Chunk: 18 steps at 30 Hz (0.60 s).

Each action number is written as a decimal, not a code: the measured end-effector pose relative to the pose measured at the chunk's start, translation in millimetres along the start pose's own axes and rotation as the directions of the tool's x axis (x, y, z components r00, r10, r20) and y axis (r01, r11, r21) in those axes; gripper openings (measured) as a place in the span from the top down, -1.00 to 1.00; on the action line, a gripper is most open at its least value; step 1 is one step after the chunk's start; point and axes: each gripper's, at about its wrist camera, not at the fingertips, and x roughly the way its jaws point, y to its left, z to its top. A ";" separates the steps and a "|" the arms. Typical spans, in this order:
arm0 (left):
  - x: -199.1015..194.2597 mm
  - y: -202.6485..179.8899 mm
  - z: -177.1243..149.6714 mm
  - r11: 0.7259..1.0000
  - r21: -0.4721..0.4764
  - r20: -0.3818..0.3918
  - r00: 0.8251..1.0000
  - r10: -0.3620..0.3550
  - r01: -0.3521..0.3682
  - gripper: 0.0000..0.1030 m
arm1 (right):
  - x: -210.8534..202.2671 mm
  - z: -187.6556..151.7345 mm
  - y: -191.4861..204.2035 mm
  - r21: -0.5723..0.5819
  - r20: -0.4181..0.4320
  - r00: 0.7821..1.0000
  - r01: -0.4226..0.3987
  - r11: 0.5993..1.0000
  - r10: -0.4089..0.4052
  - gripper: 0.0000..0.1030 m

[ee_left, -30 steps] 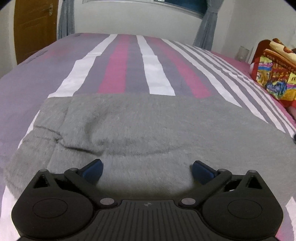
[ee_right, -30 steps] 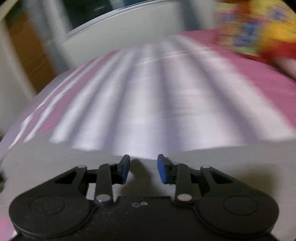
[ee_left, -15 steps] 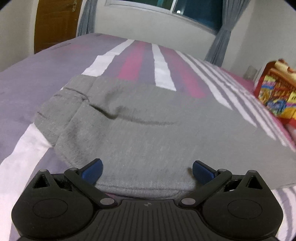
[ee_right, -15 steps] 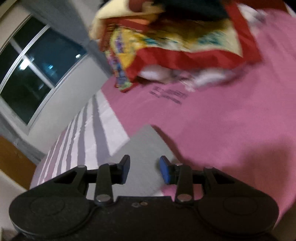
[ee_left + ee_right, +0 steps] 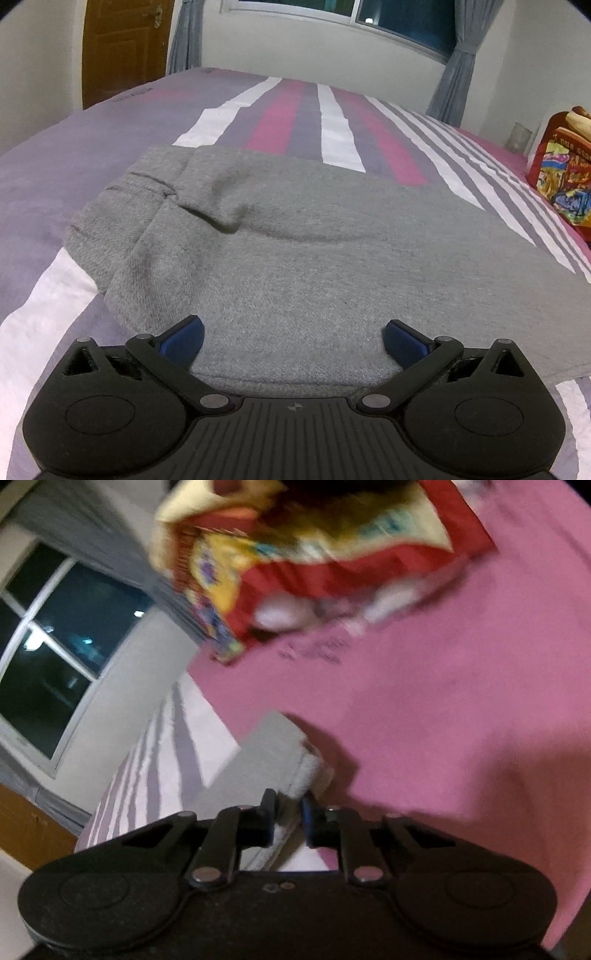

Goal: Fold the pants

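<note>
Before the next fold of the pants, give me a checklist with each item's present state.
1. Right gripper on the pants hem: ok, fingers closing with the grey edge between them.
2. Left gripper ready to grasp: ok, fingers wide apart over the near edge.
3. Left grip taken: not ok, nothing pinched.
4. Pants lying flat: not ok, a crease near the far left corner.
5. Bed beyond the pants free: ok.
6. Blanket off the pants: ok.
</note>
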 end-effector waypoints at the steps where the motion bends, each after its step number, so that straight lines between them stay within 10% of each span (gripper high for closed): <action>1: 0.9 -0.2 -0.5 1.000 0.000 0.003 1.000 0.001 -0.001 -1.00 | 4.2 1.3 3.5 -0.034 -0.019 0.999 0.034 0.999 -0.034 0.73; 13: 0.1 -1.0 -4.4 1.000 -0.001 0.018 1.000 0.009 -0.009 -1.00 | 14.5 16.4 37.6 -0.245 -0.074 0.982 0.149 0.958 -0.172 0.72; 18: -0.9 0.1 -5.5 1.000 -0.001 0.020 1.000 0.002 -0.002 -1.00 | -0.8 20.9 30.7 -0.166 -0.015 1.000 -0.012 0.986 0.010 0.83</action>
